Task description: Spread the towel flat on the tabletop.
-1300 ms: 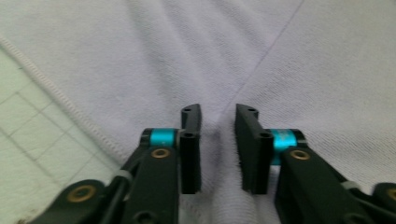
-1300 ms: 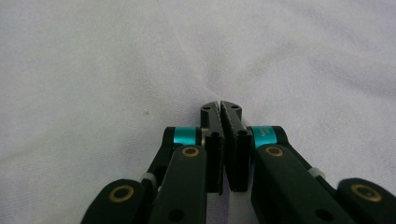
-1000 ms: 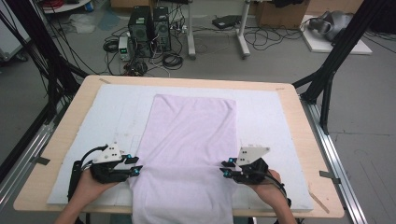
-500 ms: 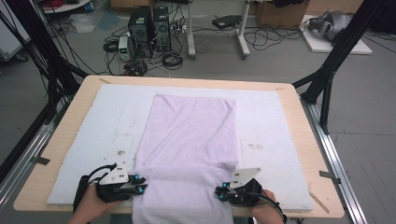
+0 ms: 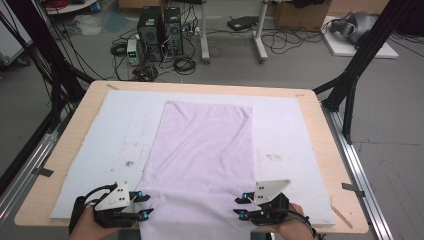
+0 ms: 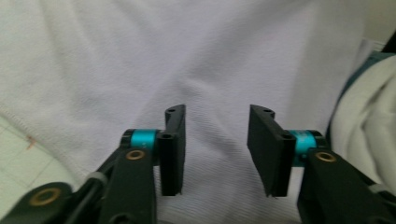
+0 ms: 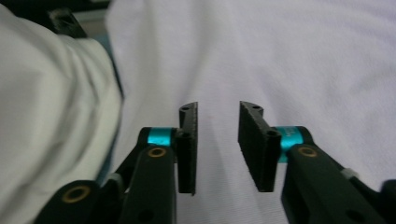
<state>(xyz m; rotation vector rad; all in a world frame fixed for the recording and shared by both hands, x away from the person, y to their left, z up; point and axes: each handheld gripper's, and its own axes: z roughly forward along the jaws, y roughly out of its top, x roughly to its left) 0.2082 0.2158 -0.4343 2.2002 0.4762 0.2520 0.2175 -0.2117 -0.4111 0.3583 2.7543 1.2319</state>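
Pale lilac towel [image 5: 200, 160] spread flat on the white mat [image 5: 295, 150] over the desk [image 5: 60, 165], long axis running from the near edge toward the far edge, near end hanging over the front. Left gripper [image 5: 145, 205] at the near left edge, jaws just opened, parted, nothing pinched. Right gripper [image 5: 239, 207] at the near right edge, jaws likewise just opened, cloth below, not gripped.

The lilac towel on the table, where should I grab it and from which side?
Probably by its two near corners, one per hand-held gripper, coming in from the sides. The lilac towel lies flat and long, its near end hanging over the table edge, with the left hand-held gripper and right hand-held gripper open beside it.
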